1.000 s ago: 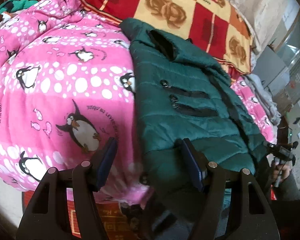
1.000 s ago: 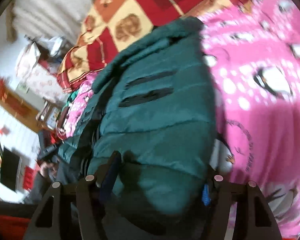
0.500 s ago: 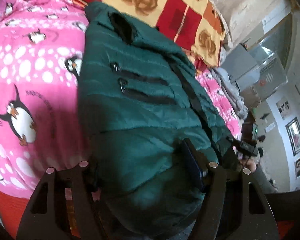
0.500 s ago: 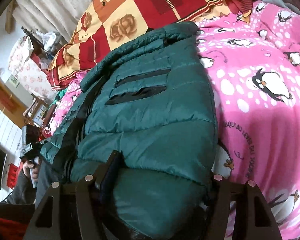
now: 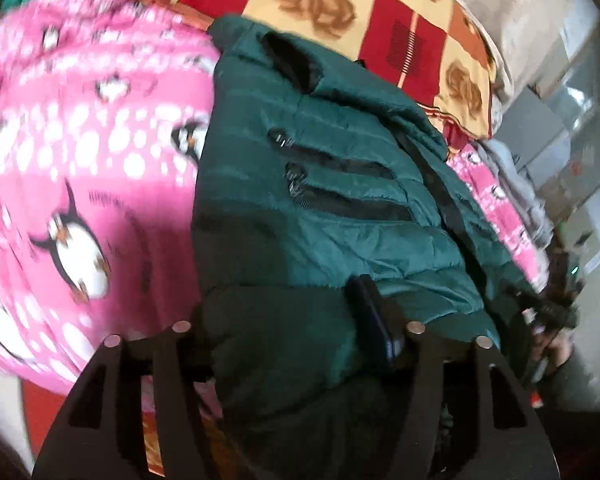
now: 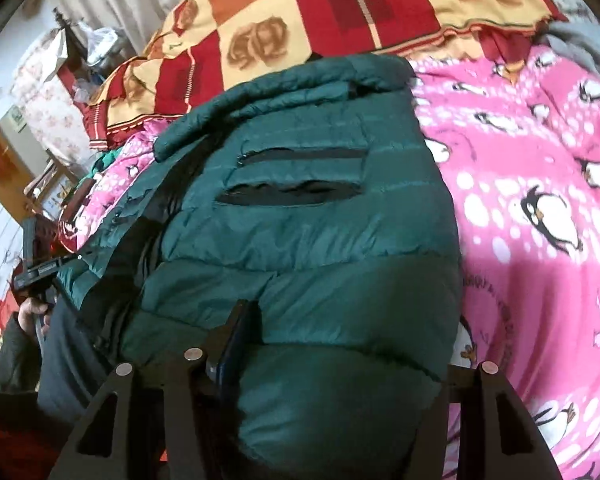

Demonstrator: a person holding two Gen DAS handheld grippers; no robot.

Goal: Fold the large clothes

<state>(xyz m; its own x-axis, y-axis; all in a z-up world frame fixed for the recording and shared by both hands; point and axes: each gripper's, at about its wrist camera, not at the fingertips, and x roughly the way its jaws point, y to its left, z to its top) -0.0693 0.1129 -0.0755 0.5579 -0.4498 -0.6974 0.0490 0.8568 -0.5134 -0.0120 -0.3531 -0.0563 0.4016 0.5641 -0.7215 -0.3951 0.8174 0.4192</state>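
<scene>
Jacket [image 5: 340, 216], dark green, quilted and puffy, two zipped chest pockets showing: lies on a pink penguin-print blanket [image 5: 80, 160] on the bed, its collar toward a red-and-cream checked quilt [image 5: 380, 20], its near hem bunched up into both claws. Left claw [image 5: 284, 320]: jaws have just been closing, a thick roll of hem now between them, the right-hand pad pressed into the fabric, the other buried behind the bulge. Right claw [image 6: 340, 344]: jaws likewise just closing, the padded hem filling the gap and the visible pad sunk into it. Hazards, as judged: slick shell and springy filling may let the roll squeeze out of either grip once the hem is lifted, since the bite looks taken on padding rather than on a firm seam; an uneven lift by the two hands would skew the fold line; the left claw sits near the jacket's edge beside the blanket, so blanket fabric could be caught along with it and dragged; open pocket slits may snag a finger tip.
</scene>
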